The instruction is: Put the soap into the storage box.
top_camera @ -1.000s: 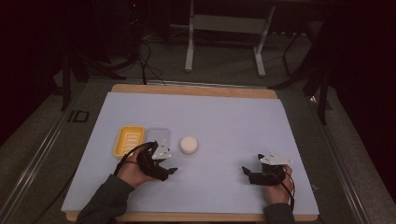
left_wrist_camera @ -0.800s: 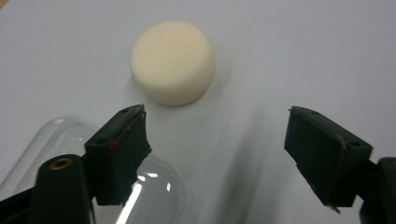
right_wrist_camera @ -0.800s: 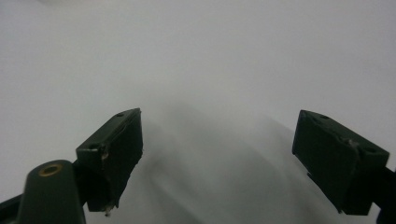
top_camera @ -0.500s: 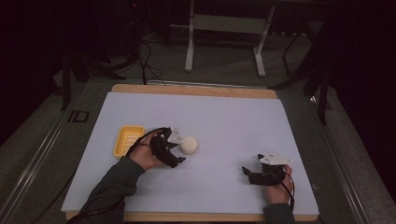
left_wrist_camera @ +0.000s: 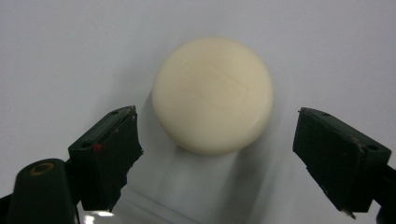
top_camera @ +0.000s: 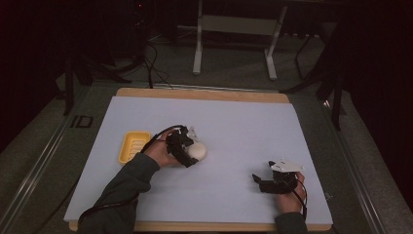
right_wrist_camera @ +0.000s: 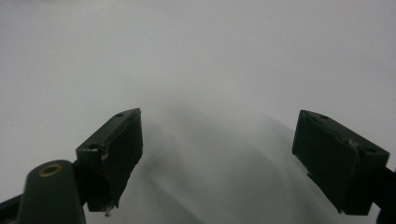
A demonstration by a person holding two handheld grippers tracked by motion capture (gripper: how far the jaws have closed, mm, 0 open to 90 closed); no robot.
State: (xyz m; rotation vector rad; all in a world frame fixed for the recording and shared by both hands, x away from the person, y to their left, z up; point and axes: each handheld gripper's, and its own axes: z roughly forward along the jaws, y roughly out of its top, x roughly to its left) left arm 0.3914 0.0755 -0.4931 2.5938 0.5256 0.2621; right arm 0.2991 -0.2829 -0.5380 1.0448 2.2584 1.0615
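- High view: the left claw [top_camera: 191,152] is seen near the middle of the white-covered counter [top_camera: 243,126], held in the person's left hand [top_camera: 163,153]. A round cream soap [top_camera: 197,151] lies right at its tip, at about 3 o'clock from the hand.
- High view: a yellow dish [top_camera: 132,146] lies on the counter at 9 o'clock from the soap, just beyond the left hand and apart from the soap.
- High view: the right claw [top_camera: 257,183] is held low over the counter at about 4 o'clock from the soap, well apart from it, with its grey plate on top.
- Left gripper view: the left claw [left_wrist_camera: 217,154] is seen spread wide, its jaws having just been opening. The soap [left_wrist_camera: 212,95] lies on the white surface at 12 o'clock, just ahead of the jaw tips; its near edge reaches down between them, and neither pad is pressed against it.
- Right gripper view: the right claw [right_wrist_camera: 217,154] is seen open, with bare white counter [right_wrist_camera: 196,56] between and ahead of its jaws.
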